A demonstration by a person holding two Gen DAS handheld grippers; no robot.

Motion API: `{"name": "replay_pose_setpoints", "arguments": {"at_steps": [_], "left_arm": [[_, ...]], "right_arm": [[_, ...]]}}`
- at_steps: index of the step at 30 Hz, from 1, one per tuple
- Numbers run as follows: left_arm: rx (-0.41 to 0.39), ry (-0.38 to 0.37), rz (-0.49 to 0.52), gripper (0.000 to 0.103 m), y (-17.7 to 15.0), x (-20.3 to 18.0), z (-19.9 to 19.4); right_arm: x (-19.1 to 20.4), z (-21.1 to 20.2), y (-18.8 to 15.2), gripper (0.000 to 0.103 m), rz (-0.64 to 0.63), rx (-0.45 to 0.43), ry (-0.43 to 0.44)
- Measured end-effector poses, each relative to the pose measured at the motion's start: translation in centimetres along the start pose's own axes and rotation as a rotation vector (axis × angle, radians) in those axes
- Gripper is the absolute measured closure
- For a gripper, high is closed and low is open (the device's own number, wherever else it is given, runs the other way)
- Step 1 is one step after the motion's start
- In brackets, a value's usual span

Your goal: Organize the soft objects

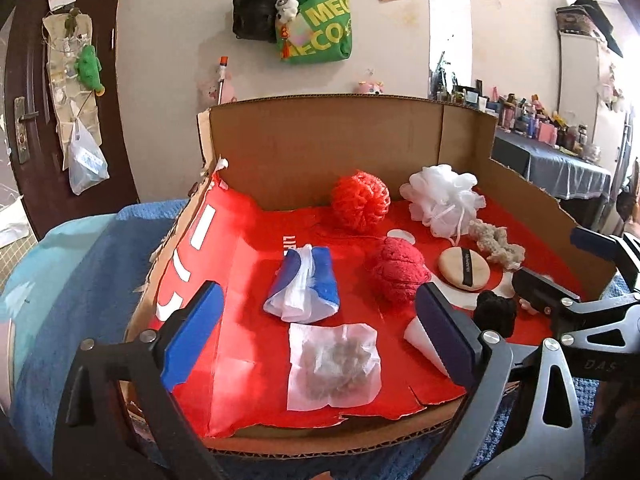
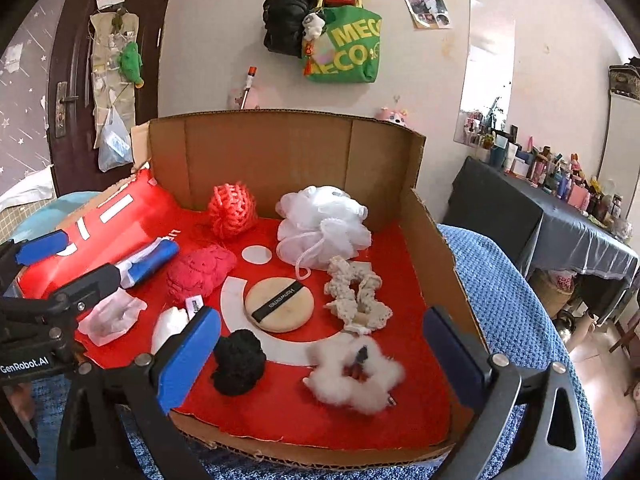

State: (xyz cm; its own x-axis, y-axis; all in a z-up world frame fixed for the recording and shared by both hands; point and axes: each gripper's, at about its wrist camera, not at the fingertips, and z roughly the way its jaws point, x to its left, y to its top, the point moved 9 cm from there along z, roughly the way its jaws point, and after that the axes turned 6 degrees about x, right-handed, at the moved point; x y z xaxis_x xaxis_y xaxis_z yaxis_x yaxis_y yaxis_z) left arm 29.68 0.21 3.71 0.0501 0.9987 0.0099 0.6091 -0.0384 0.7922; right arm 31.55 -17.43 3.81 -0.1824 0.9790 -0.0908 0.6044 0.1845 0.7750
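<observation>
- Right wrist view: the soft things lie scattered on the red liner of the cardboard box (image 2: 404,160). A white fluffy scrunchie (image 2: 354,380) lies nearest me, a black knitted scrunchie (image 2: 239,362) to its left, and the powder puff (image 2: 280,304), cream crocheted scrunchie (image 2: 356,294) and white bath pouf (image 2: 322,222) beyond.
- My right gripper (image 2: 320,364) stands wide open and holds nothing, with the fluffy scrunchie between its fingers' line.
- Left wrist view: my left gripper (image 1: 316,336) is also spread wide and empty, over a tissue-wrapped bundle (image 1: 332,364), with the blue-and-white tissue pack (image 1: 304,284) beyond.
- I judge sorting hasn't started on any item yet; next I must lower over one item and close gently.
</observation>
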Motion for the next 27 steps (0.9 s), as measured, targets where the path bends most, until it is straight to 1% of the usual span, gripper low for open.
{"name": "replay_pose_setpoints", "arguments": {"at_steps": [10,27], "left_arm": [[0.041,0.005,0.004,0.005,-0.47,0.02,0.70],[0.055,0.007,0.004,0.005,-0.68,0.10,1.06]], "right_arm": [[-1.00,0.46,-0.45,0.000,0.052,0.026,0.012],[-0.70,0.64,-0.69,0.000,0.037,0.039,0.006]]}}
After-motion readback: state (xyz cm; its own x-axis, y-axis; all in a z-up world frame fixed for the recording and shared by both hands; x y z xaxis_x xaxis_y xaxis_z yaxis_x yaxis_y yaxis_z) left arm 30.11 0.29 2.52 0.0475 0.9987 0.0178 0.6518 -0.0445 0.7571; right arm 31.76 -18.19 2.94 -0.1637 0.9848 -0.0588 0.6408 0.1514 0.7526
